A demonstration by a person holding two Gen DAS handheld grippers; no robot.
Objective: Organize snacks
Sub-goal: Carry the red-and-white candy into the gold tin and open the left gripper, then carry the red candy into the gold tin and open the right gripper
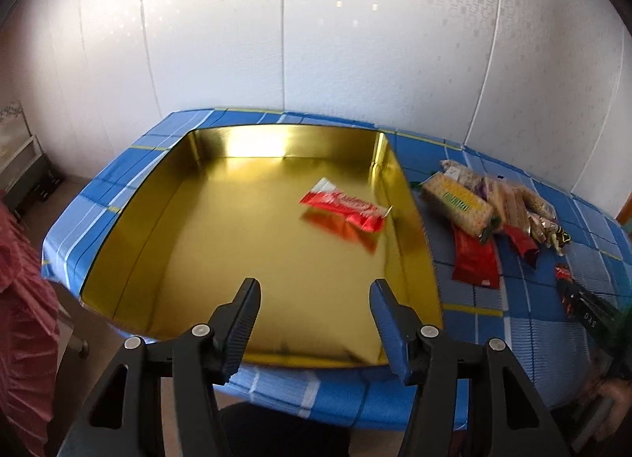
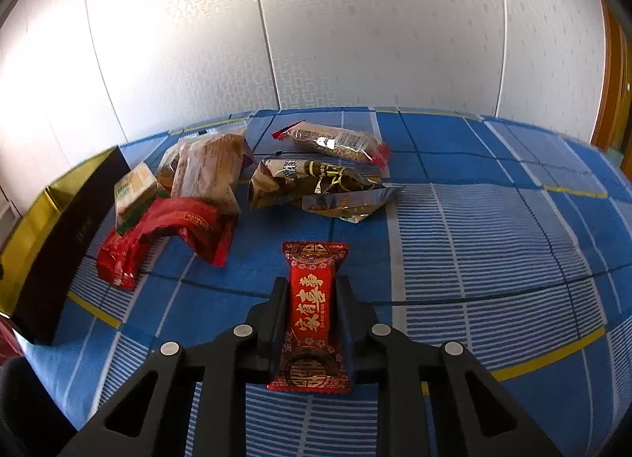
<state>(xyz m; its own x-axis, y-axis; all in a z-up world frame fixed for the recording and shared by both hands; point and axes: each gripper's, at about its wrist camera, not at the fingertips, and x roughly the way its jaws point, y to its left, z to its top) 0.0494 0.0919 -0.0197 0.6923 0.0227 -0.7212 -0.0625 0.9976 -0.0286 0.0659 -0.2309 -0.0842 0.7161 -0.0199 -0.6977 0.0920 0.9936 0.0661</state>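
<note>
A gold tin box [image 1: 205, 243] lies open on the blue checked tablecloth. A red and white snack packet [image 1: 343, 209] is in its right half; it looks blurred. My left gripper [image 1: 315, 291] is open and empty above the tin's near edge. My right gripper [image 2: 311, 291] is shut on a red candy packet with gold Chinese characters [image 2: 310, 311], held just above the cloth. A pile of snacks lies beyond it: red packets [image 2: 158, 236], a cracker pack [image 2: 132, 190], brown bars [image 2: 213, 168], a foil wrapper [image 2: 308, 184] and a sesame bar [image 2: 335, 145].
The tin's dark outer wall [image 2: 67, 243] stands at the left of the right wrist view. The snack pile also shows right of the tin in the left wrist view [image 1: 478, 212]. A wallpapered wall [image 1: 316, 42] backs the table. The person's red sleeve [image 1: 23, 299] is at far left.
</note>
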